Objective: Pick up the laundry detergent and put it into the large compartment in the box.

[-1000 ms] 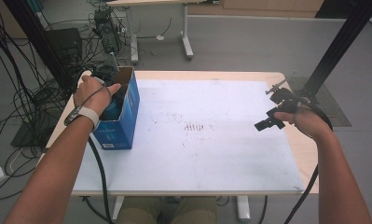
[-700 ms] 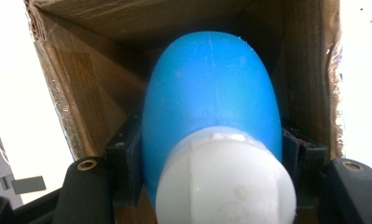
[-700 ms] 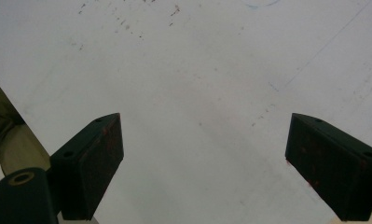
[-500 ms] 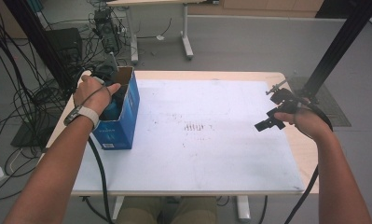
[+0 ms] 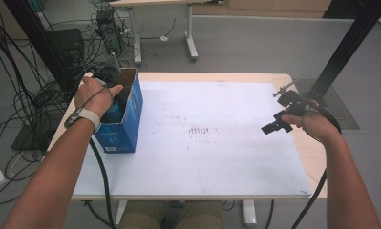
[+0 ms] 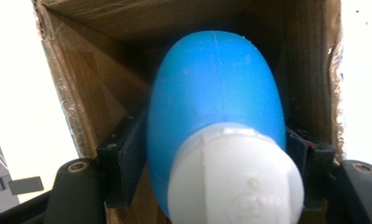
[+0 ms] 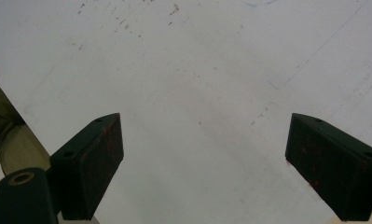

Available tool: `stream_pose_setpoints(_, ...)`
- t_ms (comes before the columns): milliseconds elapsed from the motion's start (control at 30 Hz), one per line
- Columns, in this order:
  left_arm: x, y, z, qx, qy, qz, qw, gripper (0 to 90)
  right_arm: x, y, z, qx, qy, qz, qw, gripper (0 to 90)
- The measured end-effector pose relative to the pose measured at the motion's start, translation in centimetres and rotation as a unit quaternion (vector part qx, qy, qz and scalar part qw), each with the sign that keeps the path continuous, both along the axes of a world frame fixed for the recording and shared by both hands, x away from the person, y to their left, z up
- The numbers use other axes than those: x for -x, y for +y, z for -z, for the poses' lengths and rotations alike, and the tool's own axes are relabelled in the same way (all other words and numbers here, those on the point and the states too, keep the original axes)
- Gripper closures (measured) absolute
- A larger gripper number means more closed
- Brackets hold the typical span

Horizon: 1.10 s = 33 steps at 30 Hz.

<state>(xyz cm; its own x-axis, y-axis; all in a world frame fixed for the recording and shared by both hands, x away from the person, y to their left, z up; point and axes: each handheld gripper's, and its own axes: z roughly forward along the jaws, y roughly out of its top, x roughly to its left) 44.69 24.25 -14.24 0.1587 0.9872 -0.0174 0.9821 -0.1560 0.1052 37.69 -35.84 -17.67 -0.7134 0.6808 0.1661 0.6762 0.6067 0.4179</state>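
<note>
The person's left hand [image 5: 96, 98] is reaching forward and down into the open top of the blue cardboard box [image 5: 126, 125] at the left edge of the table [image 5: 236, 157], forearm stretched up from the bottom of the high view, wrist bent over the rim, a band around the wrist. Down inside, the left gripper [image 6: 216, 154] has the blue bottle [image 6: 216, 98] with its white cap [image 6: 235, 177] between its 2 jaws; the jaws have just been opening, and whether the pads press on the bottle's sides now cannot be told from the left gripper view. The bottle sits in the box, brown walls close around it. Over on the right, the right hand [image 5: 317, 125] hovers above the table's right edge, forearm angled in, the right gripper [image 5: 277, 125] pointing left and down at the white tabletop, its 2 jaws wide apart with nothing between them.
</note>
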Motion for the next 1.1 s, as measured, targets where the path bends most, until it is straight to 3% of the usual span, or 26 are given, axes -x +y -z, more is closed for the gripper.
stream_pose_setpoints(433, 0.3, 0.4, -0.5, 0.007, -0.008, 0.003, 0.9999, 23.9, -0.1, 0.4, 0.0, 0.001, 0.002, -0.002, 1.0000, 11.3)
stream_pose_setpoints(767, 0.3, 1.0, -1.5, 0.025, -0.010, 0.001, 0.9996, 14.2, 0.3, 0.2, -0.1, 0.000, 0.000, -0.003, 1.0000, 11.3)
stream_pose_setpoints(967, 0.2, 1.3, -2.0, 0.039, -0.003, 0.013, 0.9991, 11.6, 0.6, 0.1, -0.3, 0.001, -0.002, 0.000, 1.0000, 11.3)
stream_pose_setpoints(1100, 0.4, 0.6, -2.7, 0.026, -0.008, 0.028, 0.9992, 8.3, 0.9, 0.1, -0.6, 0.002, -0.002, 0.001, 1.0000, 11.3)
